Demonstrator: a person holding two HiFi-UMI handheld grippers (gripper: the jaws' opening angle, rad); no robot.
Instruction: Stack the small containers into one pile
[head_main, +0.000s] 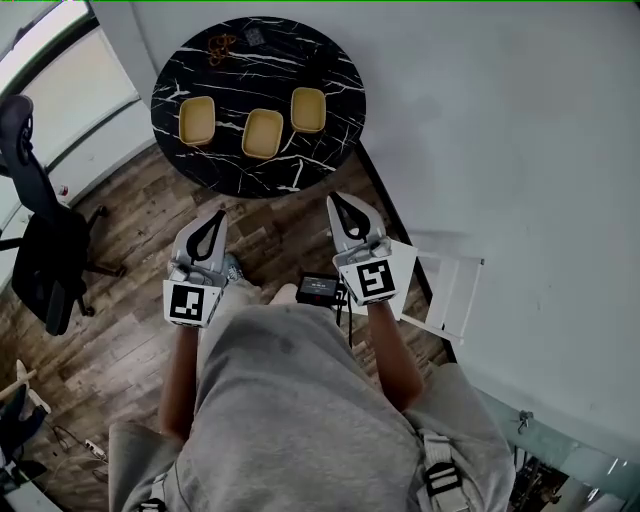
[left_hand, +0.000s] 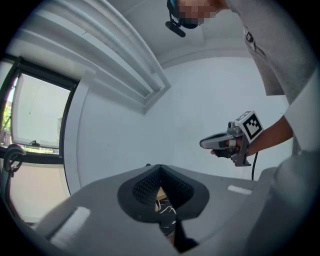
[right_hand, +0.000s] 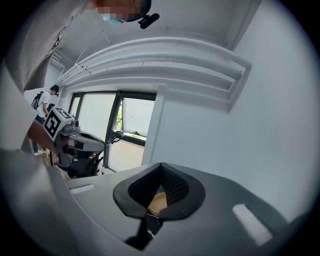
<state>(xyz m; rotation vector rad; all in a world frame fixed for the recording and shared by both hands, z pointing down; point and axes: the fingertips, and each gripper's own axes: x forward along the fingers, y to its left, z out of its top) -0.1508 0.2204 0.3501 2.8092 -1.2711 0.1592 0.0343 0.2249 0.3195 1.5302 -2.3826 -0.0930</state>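
Head view showed three yellow containers (head_main: 262, 133) separate on the marble tabletop (head_main: 330, 60), upper frame. Left tool (head_main: 213, 222) and right tool (head_main: 343, 206) were closed, empty.

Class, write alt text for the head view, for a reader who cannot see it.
Three yellow containers sit unstacked, side by side, on a round black marble table. Below it, over a wood floor, a person holds the left gripper and right gripper, both shut and empty.

Office, swivel chair (head_main: 45, 255), big windows (right_hand: 135, 117)
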